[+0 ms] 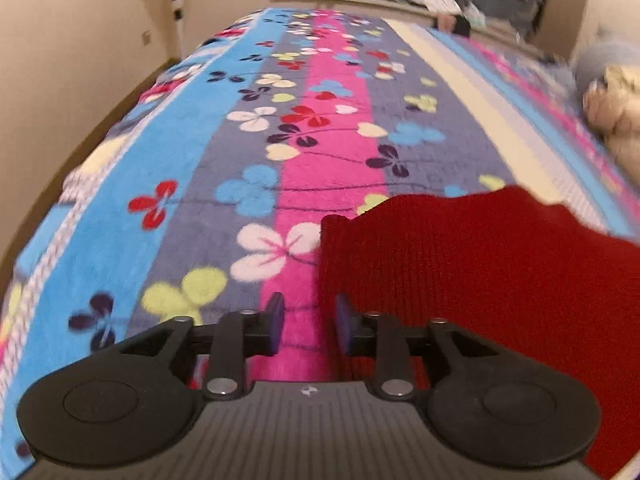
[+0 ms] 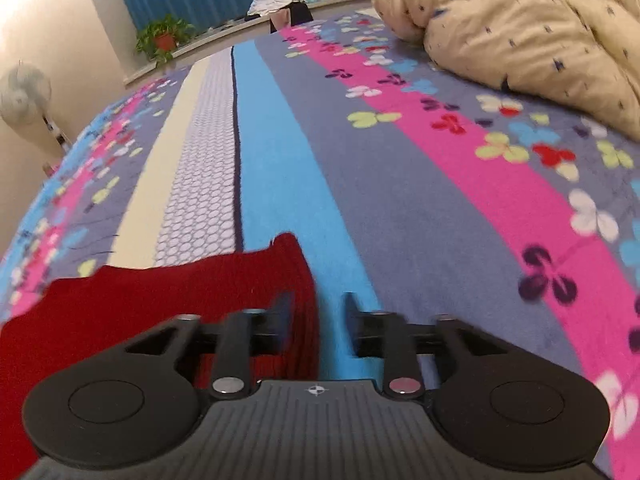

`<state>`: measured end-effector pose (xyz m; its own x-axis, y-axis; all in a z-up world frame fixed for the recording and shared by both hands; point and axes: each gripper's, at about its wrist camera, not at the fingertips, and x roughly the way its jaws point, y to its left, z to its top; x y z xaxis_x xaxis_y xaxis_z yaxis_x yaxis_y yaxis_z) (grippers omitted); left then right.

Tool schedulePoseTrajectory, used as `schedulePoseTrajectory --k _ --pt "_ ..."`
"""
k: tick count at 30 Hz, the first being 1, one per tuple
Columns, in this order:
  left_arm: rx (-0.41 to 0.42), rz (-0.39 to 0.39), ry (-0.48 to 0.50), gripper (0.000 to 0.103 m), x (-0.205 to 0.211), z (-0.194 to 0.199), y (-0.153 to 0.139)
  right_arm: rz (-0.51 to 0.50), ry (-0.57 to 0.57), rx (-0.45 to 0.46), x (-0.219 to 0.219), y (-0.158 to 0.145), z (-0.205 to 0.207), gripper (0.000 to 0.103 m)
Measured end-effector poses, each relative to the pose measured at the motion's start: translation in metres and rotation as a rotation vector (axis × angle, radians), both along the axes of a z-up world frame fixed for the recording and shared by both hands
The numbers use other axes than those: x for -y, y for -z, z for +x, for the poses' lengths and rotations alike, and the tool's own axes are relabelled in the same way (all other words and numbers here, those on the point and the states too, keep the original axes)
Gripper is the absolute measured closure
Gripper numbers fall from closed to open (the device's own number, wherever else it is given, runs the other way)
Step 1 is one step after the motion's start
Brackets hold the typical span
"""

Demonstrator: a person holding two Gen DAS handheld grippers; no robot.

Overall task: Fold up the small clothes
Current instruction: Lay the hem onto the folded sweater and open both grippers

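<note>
A dark red knitted garment [image 1: 480, 272] lies flat on the flowered bed blanket [image 1: 248, 152]. In the left wrist view it fills the lower right, and its left edge runs between my fingers. My left gripper [image 1: 306, 322] is open, straddling that left edge low over the blanket. In the right wrist view the same red garment [image 2: 160, 304] fills the lower left, with its right edge and a raised corner near my fingers. My right gripper [image 2: 316, 320] is open, straddling that right edge.
A cream quilt [image 2: 520, 24] is bunched at the far right of the bed. A standing fan [image 2: 24, 96] and a potted plant [image 2: 164, 40] stand by the wall and window sill. A stuffed toy [image 1: 616, 112] lies at the bed's right side.
</note>
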<state>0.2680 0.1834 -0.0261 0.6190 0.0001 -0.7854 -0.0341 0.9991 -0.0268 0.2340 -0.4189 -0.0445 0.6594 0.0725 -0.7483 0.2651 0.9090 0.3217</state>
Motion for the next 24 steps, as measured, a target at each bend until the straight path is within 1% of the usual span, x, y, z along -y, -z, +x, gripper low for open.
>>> schedulePoseTrajectory --k 1,2,3,4,5,6,7,9,11,14,15,17,18,19,20,21,22,23,24 --pt "-0.009 -0.044 -0.011 0.058 -0.007 -0.008 -0.002 0.039 -0.023 -0.007 0.002 -0.001 -0.011 0.054" --pt "-0.025 -0.089 -0.011 0.054 -0.012 -0.014 -0.004 0.070 -0.048 -0.017 0.003 -0.004 -0.016 0.054" --pt "-0.049 -0.138 -0.003 0.047 -0.015 -0.021 -0.006 0.096 -0.071 -0.026 0.007 -0.003 -0.020 0.054" --pt "-0.090 -0.198 0.016 0.044 -0.019 -0.029 -0.004 0.110 -0.091 -0.035 0.008 -0.003 -0.026 0.054" --pt "-0.127 -0.238 0.036 0.043 -0.022 -0.034 -0.001 0.112 -0.109 -0.043 0.009 -0.003 -0.033 0.054" --pt "-0.156 -0.260 0.056 0.043 -0.024 -0.039 0.000 0.111 -0.128 -0.051 0.009 -0.004 -0.039 0.054" --pt "-0.183 -0.267 0.084 0.043 -0.025 -0.047 0.003 0.114 -0.160 -0.067 0.008 -0.003 -0.046 0.053" --pt "-0.209 -0.257 0.127 0.043 -0.027 -0.059 0.006 0.133 -0.226 -0.098 0.006 0.000 -0.057 0.051" --pt "-0.220 -0.265 0.157 0.043 -0.030 -0.072 0.007 0.139 -0.312 -0.133 0.001 0.006 -0.066 0.049" --pt "-0.217 -0.262 0.181 0.044 -0.031 -0.084 0.008 0.110 -0.408 -0.161 -0.011 0.011 -0.077 0.048" --pt "-0.215 -0.263 0.188 0.047 -0.031 -0.086 0.007 0.105 -0.423 -0.168 -0.013 0.013 -0.079 0.048" --pt "-0.203 -0.260 0.207 0.065 -0.029 -0.087 0.004 0.096 -0.428 -0.167 -0.018 0.012 -0.083 0.049" --pt "-0.199 -0.262 0.218 0.079 -0.027 -0.086 0.005 0.102 -0.425 -0.156 -0.018 0.010 -0.084 0.064" --pt "-0.188 -0.248 0.223 0.084 -0.024 -0.087 0.003 0.129 -0.423 -0.136 -0.017 0.007 -0.085 0.078" --pt "-0.176 -0.226 0.225 0.086 -0.022 -0.088 0.001 0.143 -0.414 -0.111 -0.015 0.003 -0.086 0.090" --pt "-0.160 -0.214 0.229 0.087 -0.020 -0.090 -0.003 0.155 -0.408 -0.080 -0.013 -0.002 -0.088 0.091" --pt "-0.131 -0.218 0.231 0.088 -0.020 -0.095 -0.009 0.181 -0.399 -0.034 -0.009 -0.010 -0.091 0.091" --pt "-0.095 -0.242 0.228 0.088 -0.022 -0.098 -0.018 0.242 -0.373 0.027 0.000 -0.019 -0.095 0.091" --pt "-0.054 -0.294 0.221 0.089 -0.028 -0.103 -0.027 0.324 -0.339 0.087 0.011 -0.027 -0.099 0.092"
